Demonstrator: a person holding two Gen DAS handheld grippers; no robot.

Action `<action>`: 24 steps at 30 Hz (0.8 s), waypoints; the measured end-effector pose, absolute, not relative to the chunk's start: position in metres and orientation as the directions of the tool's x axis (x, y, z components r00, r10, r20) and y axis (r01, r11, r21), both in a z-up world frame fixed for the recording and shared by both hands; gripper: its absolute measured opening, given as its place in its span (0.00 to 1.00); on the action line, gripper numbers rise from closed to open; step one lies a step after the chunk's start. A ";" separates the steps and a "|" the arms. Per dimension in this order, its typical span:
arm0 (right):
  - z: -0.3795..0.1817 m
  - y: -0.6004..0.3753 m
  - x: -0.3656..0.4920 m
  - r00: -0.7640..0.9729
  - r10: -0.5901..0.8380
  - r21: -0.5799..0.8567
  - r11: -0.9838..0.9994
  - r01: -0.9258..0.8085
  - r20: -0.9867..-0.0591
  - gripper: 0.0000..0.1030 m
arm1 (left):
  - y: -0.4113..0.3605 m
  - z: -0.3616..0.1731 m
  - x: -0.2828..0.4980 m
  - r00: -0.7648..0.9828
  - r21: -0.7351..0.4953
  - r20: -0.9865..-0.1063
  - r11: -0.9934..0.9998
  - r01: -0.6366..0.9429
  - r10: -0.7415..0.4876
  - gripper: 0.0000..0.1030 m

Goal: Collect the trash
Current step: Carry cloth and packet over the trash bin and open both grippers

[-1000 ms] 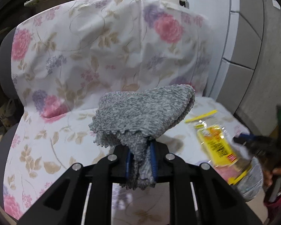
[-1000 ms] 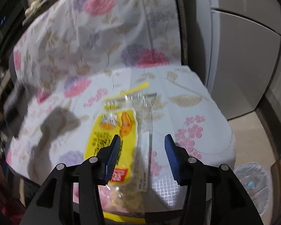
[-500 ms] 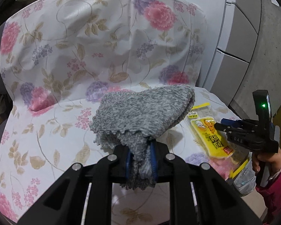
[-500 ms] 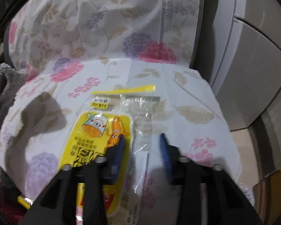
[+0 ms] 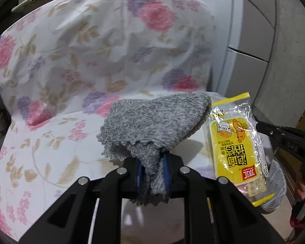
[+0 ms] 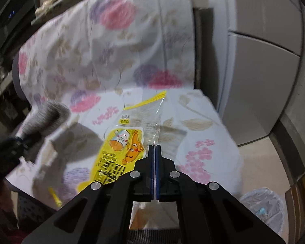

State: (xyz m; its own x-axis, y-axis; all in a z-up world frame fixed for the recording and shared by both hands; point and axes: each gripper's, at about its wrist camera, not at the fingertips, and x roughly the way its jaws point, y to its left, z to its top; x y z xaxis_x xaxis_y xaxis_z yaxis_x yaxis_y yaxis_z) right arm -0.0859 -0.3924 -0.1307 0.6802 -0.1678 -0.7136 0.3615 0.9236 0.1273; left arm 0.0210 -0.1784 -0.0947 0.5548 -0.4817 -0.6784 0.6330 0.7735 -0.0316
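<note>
Two tongs are each clamped on something: the left tongs (image 5: 153, 173) grip a folded grey knitted cloth (image 5: 152, 124), and the right tongs (image 6: 154, 158) are pinched together on the clear edge of a yellow snack wrapper (image 6: 120, 152). That wrapper hangs raised above the flower-print cover (image 6: 201, 142), just right of the cloth. A lined bin (image 6: 264, 209) stands on the floor, lower right.

Wrapper (image 5: 236, 146) right of cloth (image 5: 154, 120)
</note>
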 end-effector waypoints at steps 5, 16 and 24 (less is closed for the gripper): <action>-0.098 -0.406 -0.127 0.712 -0.250 0.132 0.891 0.435 -0.656 0.01 | -0.212 -0.087 -0.007 0.518 -0.061 -0.636 0.706 0.706 -0.573 0.15; -0.054 -0.452 -0.257 0.653 -0.499 0.104 0.745 0.659 -0.569 0.00 | -0.301 -0.070 -0.084 0.324 -0.118 -0.585 0.474 0.873 -0.743 0.15; -0.067 -0.466 -0.337 0.526 -0.614 0.075 0.606 0.792 -0.589 0.00 | -0.358 -0.093 -0.154 0.140 -0.139 -0.587 0.270 0.953 -0.797 0.15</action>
